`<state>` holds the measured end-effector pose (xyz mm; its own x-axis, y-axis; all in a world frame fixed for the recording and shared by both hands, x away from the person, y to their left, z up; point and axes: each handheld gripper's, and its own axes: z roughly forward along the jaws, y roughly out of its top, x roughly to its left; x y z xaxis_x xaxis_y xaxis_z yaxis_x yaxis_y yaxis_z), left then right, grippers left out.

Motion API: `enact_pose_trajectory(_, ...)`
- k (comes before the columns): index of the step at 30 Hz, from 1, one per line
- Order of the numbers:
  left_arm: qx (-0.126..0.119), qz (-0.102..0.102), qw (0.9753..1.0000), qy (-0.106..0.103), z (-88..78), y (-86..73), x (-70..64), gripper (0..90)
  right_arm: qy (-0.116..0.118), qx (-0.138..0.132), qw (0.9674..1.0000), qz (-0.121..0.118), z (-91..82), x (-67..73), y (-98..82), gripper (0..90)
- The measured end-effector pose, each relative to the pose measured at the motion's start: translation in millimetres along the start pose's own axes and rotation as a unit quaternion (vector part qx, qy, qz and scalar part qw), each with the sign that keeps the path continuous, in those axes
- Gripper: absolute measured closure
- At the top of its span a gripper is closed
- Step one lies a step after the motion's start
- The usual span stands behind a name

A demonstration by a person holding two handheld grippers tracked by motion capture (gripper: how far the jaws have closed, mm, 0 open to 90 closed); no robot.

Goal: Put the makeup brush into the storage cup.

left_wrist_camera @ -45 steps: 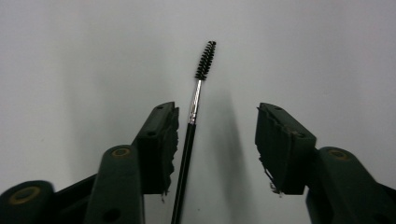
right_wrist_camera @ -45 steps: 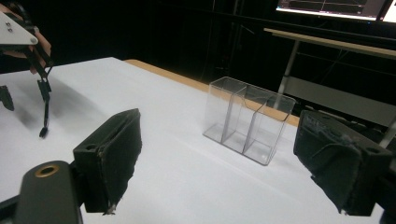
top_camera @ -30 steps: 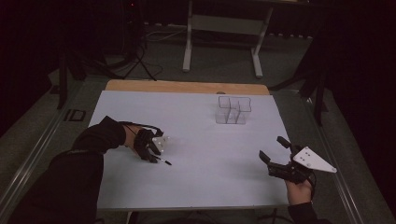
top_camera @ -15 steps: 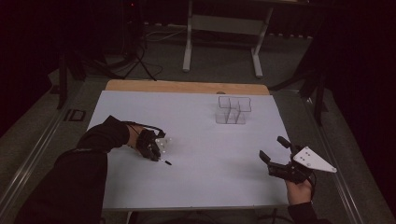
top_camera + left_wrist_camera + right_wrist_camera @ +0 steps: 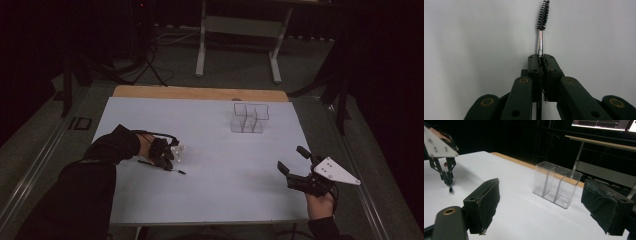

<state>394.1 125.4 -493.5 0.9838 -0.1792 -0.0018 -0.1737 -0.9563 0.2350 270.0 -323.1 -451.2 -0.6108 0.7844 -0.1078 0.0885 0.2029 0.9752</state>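
Left gripper (image 5: 541, 58): jaws pressed together, clamped on the thin black mascara-type brush with a shiny metal neck (image 5: 542, 20). In the high view it sits at left-middle of the frame (image 5: 167, 159), low over the white table (image 5: 225, 195).
Brush: sticks straight out past the jaw tips, long way in line w/ the jaws. Bristle end far from the hand, handle end hidden betw. the jaws. Small, skinny, dark spiky bristles.
Right gripper (image 5: 292, 165): jaws wide apart, nothing in them. Lower right of the high view, held up off the table.
Clear plastic box with three slots (image 5: 249, 118): upper middle of the high view, standing up, looks empty, well apart from both hands.
Nearer hand: hard to say; the right gripper's camera faces the box (image 5: 556, 183).
My guess: brush goes into a slot, so it must tip upright first.
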Motion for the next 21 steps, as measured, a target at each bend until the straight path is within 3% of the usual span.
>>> enact_pose_trajectory(3, -0.029, -0.01, 0.9991, 0.028, -15.0, 0.9, 1.2, 86.1, 0.0, 0.0, 1.0, -0.001, -0.2, 0.3, 0.2, 14.8)
enact_pose_trajectory(7, -0.067, -0.029, 0.9964, 0.042, -33.6, 2.2, 2.6, 86.1, -0.001, -0.001, 1.0, -0.001, -0.5, 0.8, 0.8, 14.8)
enact_pose_trajectory(12, -0.118, -0.053, 0.99, 0.055, -48.9, 5.3, 2.4, 86.1, 0.0, 0.0, 1.0, 0.001, -0.4, 1.4, 0.8, 14.8)
enact_pose_trajectory(21, -0.168, -0.08, 0.9797, 0.075, -62.8, 3.7, 0.5, 86.1, 0.001, 0.002, 1.0, 0.0, 0.6, 3.1, 0.8, 14.8)
